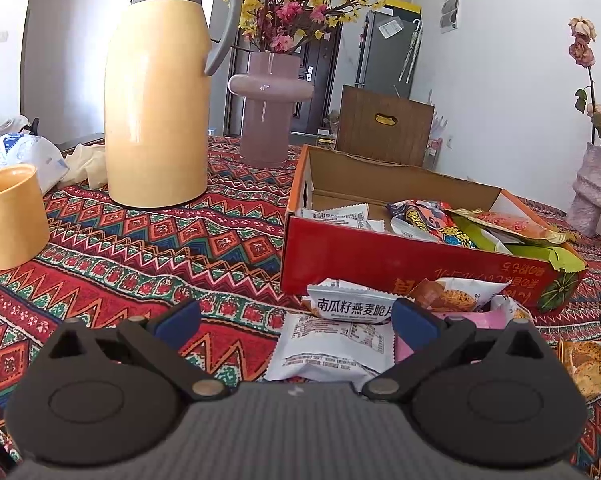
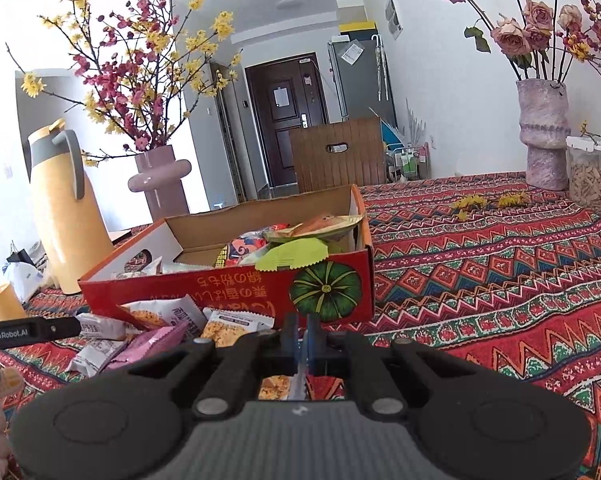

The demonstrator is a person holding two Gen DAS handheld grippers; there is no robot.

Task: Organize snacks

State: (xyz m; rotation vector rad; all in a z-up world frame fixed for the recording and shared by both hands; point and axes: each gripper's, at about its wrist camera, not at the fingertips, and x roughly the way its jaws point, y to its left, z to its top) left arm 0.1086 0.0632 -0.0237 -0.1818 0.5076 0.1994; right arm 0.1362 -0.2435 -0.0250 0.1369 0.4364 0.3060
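While the left tongs (image 1: 296, 318) gape over white snack packets (image 1: 332, 344), the right tongs (image 2: 301, 330) pinch a serrated-edged packet (image 2: 278, 387), at six o'clock of the red cardboard box (image 2: 236, 288).

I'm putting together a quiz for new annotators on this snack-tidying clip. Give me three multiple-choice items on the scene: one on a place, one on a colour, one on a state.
1. Where do the loose snack packets lie?
A. On the tablecloth in front of the red cardboard box
B. Behind the thermos jug
C. Inside the mug

2. What colour is the thermos jug?
A. Green with a white lid
B. Yellow with a grey lid and handle
C. Plain black

3. How does the right gripper stand?
A. Wide open, nothing in it
B. Shut on the mug
C. Shut on a snack packet's serrated edge

Answers:
1 A: the packets lie against the near wall of the red cardboard box.
2 B: yellow body, grey top.
3 C: a zigzag packet edge shows between its closed blue pads.
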